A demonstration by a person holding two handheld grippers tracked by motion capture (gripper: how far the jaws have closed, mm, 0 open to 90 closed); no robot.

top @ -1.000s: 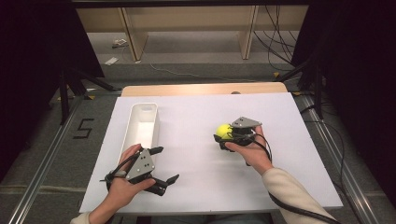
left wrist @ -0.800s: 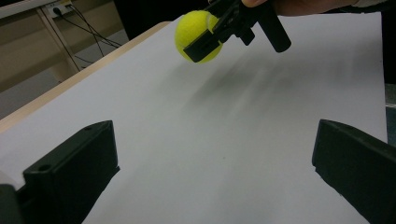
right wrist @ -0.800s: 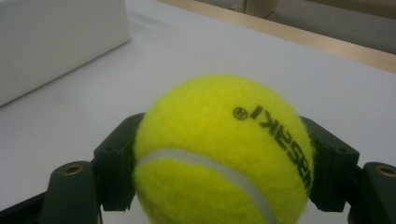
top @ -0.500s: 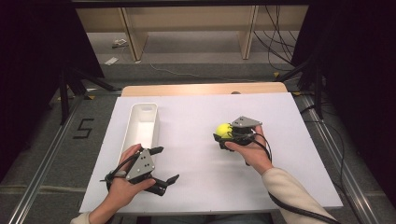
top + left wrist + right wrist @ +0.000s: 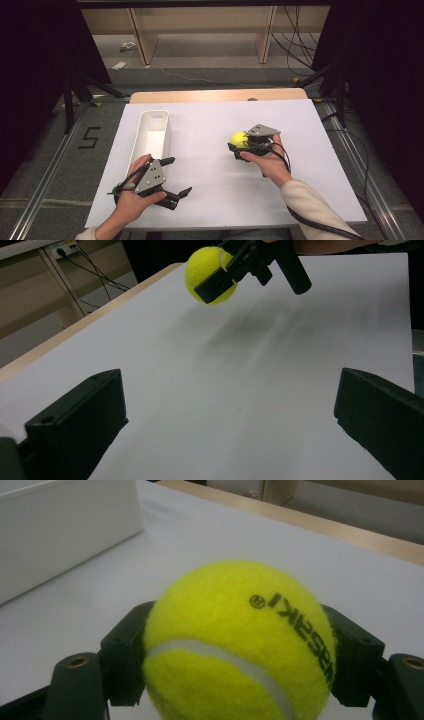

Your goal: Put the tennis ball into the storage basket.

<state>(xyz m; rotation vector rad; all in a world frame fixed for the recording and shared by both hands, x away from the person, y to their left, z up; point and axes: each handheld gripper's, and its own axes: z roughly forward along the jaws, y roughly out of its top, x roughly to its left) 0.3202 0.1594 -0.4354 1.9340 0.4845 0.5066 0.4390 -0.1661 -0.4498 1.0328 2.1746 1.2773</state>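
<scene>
No change since earlier: tennis ball (image 5: 238, 138) w/ right hand-held gripper (image 5: 240, 146), same spot.

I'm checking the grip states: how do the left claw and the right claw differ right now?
The right claw is shut on the yellow tennis ball; the left claw stands open with nothing between its jaws. The right claw holds its ball above the white table, mid-board; the left claw sits near the table's front edge, by the white bin. Both are black and hand-held.
</scene>
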